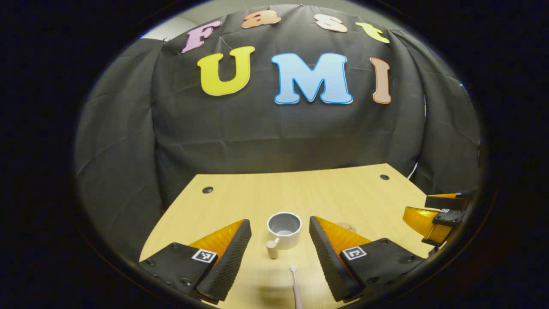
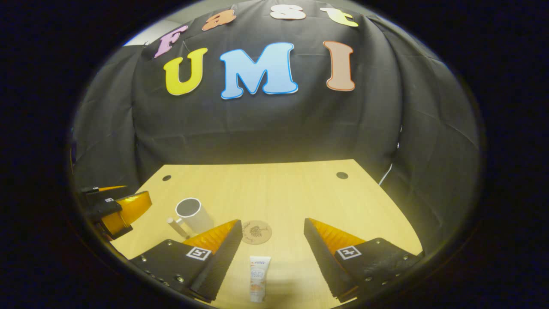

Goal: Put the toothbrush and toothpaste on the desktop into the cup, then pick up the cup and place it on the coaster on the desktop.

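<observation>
Nothing is done yet — both my grippers hang open and empty over the desk (image 2: 279, 189). Left gripper (image 1: 280, 253) frames the empty cup (image 1: 284, 229) at lower centre, brush (image 1: 295, 285) below it. Right gripper (image 2: 271, 253) frames the paste (image 2: 258, 278), low centre, coaster (image 2: 256, 231) just above.

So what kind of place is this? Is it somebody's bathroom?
Probably not a bathroom. It looks like a staged test booth: a wooden desktop walled in by black cloth, holding just a cup, toothbrush, toothpaste and coaster.
</observation>
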`<state>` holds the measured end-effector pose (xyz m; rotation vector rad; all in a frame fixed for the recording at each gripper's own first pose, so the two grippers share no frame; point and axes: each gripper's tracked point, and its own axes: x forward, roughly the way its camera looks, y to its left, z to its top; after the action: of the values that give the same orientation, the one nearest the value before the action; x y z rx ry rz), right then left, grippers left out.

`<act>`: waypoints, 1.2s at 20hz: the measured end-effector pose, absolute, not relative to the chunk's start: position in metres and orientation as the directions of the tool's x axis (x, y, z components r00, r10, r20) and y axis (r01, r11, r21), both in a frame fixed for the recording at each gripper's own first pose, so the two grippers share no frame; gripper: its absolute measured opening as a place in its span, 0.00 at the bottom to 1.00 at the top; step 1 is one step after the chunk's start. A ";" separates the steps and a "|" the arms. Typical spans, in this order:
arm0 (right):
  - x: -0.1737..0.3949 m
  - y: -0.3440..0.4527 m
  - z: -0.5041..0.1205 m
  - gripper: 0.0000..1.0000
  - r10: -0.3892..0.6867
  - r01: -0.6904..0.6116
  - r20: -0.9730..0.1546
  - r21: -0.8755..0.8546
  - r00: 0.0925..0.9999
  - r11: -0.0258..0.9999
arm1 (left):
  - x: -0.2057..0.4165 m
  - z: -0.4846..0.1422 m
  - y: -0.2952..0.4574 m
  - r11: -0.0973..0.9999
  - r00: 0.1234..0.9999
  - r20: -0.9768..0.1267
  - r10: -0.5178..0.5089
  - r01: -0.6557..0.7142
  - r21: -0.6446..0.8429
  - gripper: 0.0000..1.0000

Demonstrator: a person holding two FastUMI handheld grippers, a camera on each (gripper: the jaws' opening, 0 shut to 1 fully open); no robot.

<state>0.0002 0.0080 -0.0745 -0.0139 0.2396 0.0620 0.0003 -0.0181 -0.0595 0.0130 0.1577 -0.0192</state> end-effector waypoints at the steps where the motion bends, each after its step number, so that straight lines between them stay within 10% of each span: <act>1: 0.001 0.008 -0.082 0.90 0.058 -0.062 -0.264 -0.008 0.963 0.998 | 0.001 -0.066 -0.020 1.000 0.984 -0.177 -0.025 0.026 0.003 0.90; 13: -0.018 0.016 -0.205 0.93 0.092 -0.090 -0.647 0.037 0.757 0.995 | -0.002 -0.212 -0.037 0.994 0.840 -0.533 -0.103 0.064 -0.091 0.91; 24: -0.029 0.024 -0.272 0.93 0.096 -0.120 -0.780 0.027 0.618 0.992 | -0.015 -0.296 -0.026 0.998 0.698 -0.714 -0.049 0.013 -0.056 0.92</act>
<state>-0.0285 0.0243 -0.2715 -0.0284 0.8963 0.1243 -0.0149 -0.0257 -0.2958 -0.0483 0.7974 -0.0347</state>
